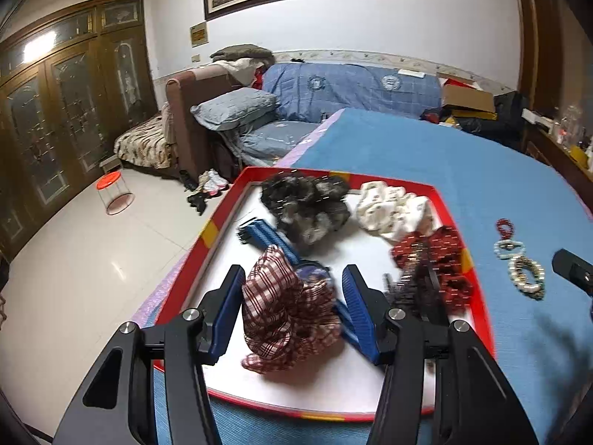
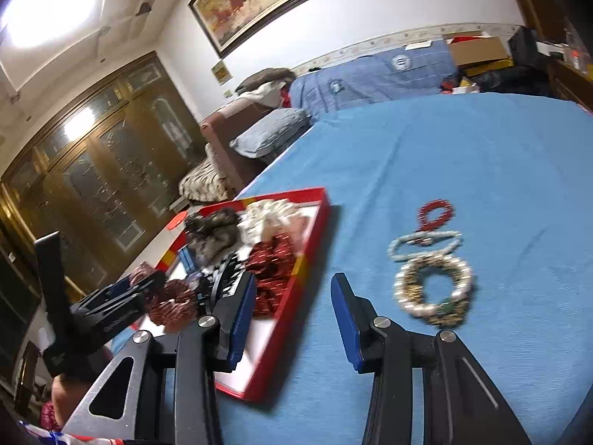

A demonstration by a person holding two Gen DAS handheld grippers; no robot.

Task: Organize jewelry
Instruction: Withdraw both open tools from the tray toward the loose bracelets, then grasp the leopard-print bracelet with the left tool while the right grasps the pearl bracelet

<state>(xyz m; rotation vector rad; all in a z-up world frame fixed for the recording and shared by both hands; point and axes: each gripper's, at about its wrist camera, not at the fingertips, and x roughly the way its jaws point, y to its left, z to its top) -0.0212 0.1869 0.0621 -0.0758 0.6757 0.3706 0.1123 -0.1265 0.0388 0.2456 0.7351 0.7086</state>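
Observation:
A red-rimmed white tray (image 1: 374,181) on the blue bedspread holds several scrunchies: a plaid one (image 1: 285,307), a dark furry one (image 1: 307,207), a cream one (image 1: 393,211), a red patterned one (image 1: 433,256), plus a blue comb (image 1: 259,235). My left gripper (image 1: 292,278) is open, its fingers on either side of the plaid scrunchie. On the bedspread right of the tray lie a red bead bracelet (image 2: 435,213), a pale bead bracelet (image 2: 422,243) and a pearl-and-gold bracelet (image 2: 433,289). My right gripper (image 2: 294,285) is open and empty, above the bedspread between the tray (image 2: 296,296) and the bracelets.
A blue bedspread (image 2: 463,155) covers the bed. Beyond it stand a sofa with a grey pillow (image 1: 237,107), a blue quilt (image 1: 352,85) and a cardboard box (image 1: 467,96). A wooden wardrobe (image 1: 63,111) fills the left wall. A small red-topped stool (image 1: 111,189) stands on the floor.

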